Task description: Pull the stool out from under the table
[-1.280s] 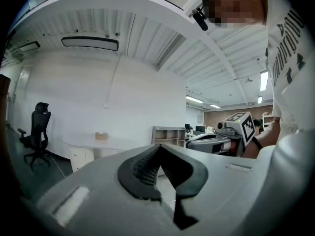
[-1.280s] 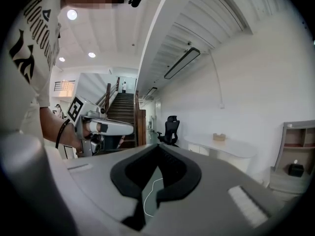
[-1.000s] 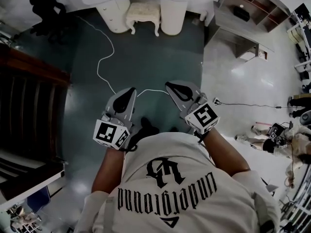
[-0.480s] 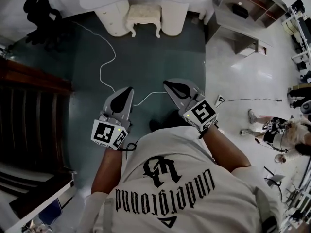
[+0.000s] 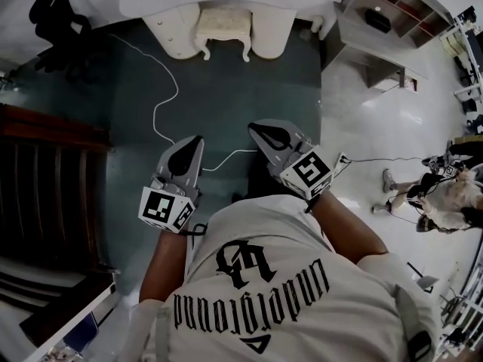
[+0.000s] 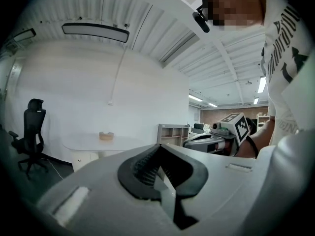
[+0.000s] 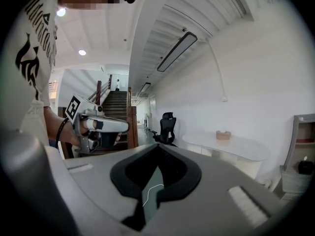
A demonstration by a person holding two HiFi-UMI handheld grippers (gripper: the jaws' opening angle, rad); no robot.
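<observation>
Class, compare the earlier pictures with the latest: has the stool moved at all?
No. The stool still stands tucked between the two white legs of the table, under its top; only the camera view has shifted slightly.

Stool slightly closer, bystander moved

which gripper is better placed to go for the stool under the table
Right, but only marginally. The right gripper sits slightly further forward toward the stool under the table than the left gripper. Both are shut, empty and far from it.
</observation>
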